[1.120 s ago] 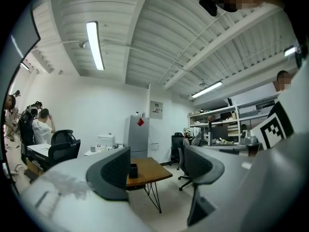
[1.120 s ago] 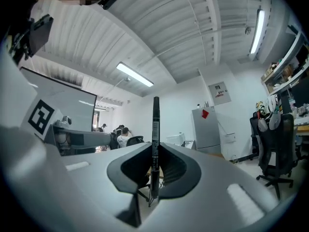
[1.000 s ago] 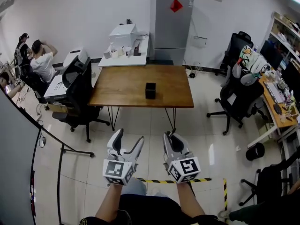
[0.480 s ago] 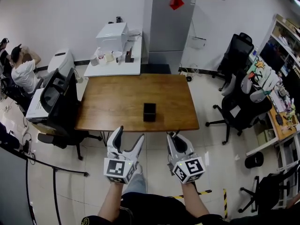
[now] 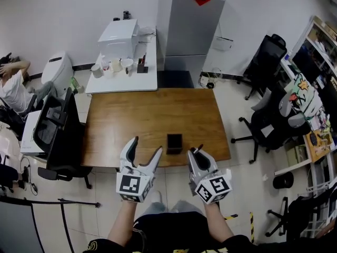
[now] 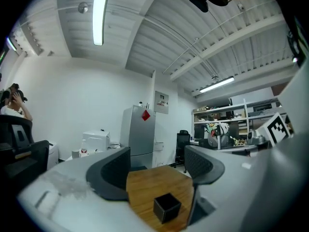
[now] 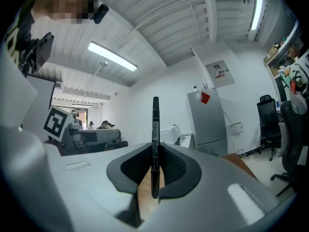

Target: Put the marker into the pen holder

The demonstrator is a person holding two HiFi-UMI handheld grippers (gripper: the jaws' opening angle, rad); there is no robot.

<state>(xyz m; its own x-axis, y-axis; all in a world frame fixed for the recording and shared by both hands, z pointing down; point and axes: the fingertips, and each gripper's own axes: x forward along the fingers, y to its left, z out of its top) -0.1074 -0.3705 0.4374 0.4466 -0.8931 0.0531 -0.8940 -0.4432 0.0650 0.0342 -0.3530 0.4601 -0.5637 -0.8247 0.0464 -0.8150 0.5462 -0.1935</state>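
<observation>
nearest the person, the right gripper [image 5: 196, 151] is pinching the marker [image 7: 155, 144] with its jaws fully together on the barrel, and the right gripper view is showing the pen running straight across them, a long length sticking out above the pads and a short end poking out below. beside it, the left gripper [image 5: 147, 146] is holding its jaws wide apart with nothing between them; its own view is looking through the gap at the wooden table [image 5: 137, 120] and the pen holder [image 6: 167, 208]. that holder [image 5: 174, 143], a small black open-topped box, is sitting close to the table's near edge, just ahead of both grippers and lying between them in the head view, so it is resting ahead and a little to the left of the marker-carrying gripper. as a judgement, the coming move is turning on this offset: the right gripper is needing to travel forward and slightly left until the marker's lower end is hanging over the opening, with the long axis kept upright so it is dropping in rather than catching the rim. which end is the cap is not showing clearly. farther off, a white side table [image 5: 121, 70] with a printer is standing behind the wooden one, next to a tall grey refrigerator [image 5: 192, 30], with office chairs at both sides and a person [image 5: 11, 86] sitting at the far left.
</observation>
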